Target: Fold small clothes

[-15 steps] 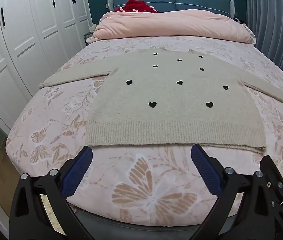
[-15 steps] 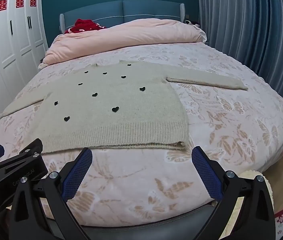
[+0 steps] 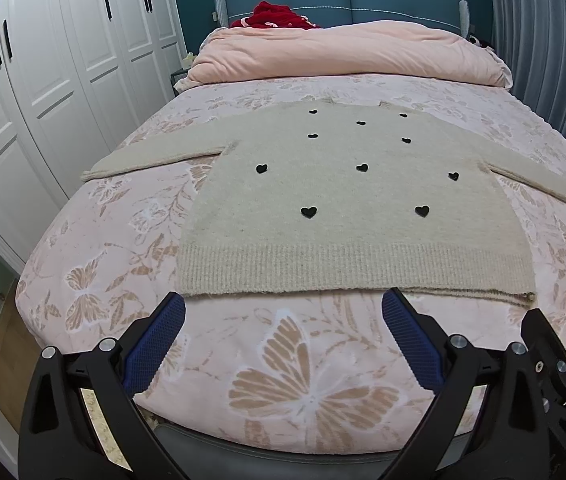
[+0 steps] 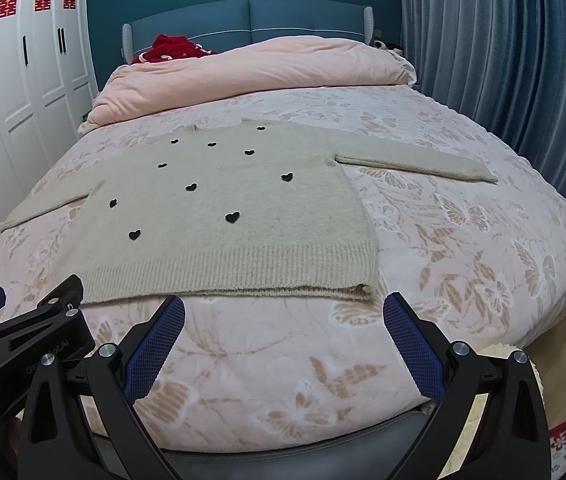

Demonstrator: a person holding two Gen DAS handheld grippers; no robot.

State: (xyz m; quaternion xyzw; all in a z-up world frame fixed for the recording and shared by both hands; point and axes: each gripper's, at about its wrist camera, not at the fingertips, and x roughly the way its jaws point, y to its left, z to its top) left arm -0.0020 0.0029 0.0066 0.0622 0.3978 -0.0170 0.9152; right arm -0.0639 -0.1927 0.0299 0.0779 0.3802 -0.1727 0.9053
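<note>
A beige knit sweater (image 3: pixel 347 200) with small black hearts lies flat on the bed, sleeves spread out to both sides, ribbed hem toward me. It also shows in the right wrist view (image 4: pixel 235 220). My left gripper (image 3: pixel 283 320) is open and empty, just short of the hem near its left part. My right gripper (image 4: pixel 283 320) is open and empty, just short of the hem near its right corner. The left gripper's body shows at the left of the right wrist view (image 4: pixel 23 332).
The bed (image 3: pixel 303 380) has a pink butterfly-print cover. A folded pink duvet (image 3: pixel 343 52) and a red item (image 3: pixel 275 16) lie at the headboard. White wardrobes (image 3: pixel 43 80) stand on the left, grey-blue curtains (image 4: pixel 503 60) on the right. Floor (image 4: pixel 563 360) lies beyond the bed's edges.
Both grippers have moved slightly forward toward the sweater's hem. The sweater has not moved.
</note>
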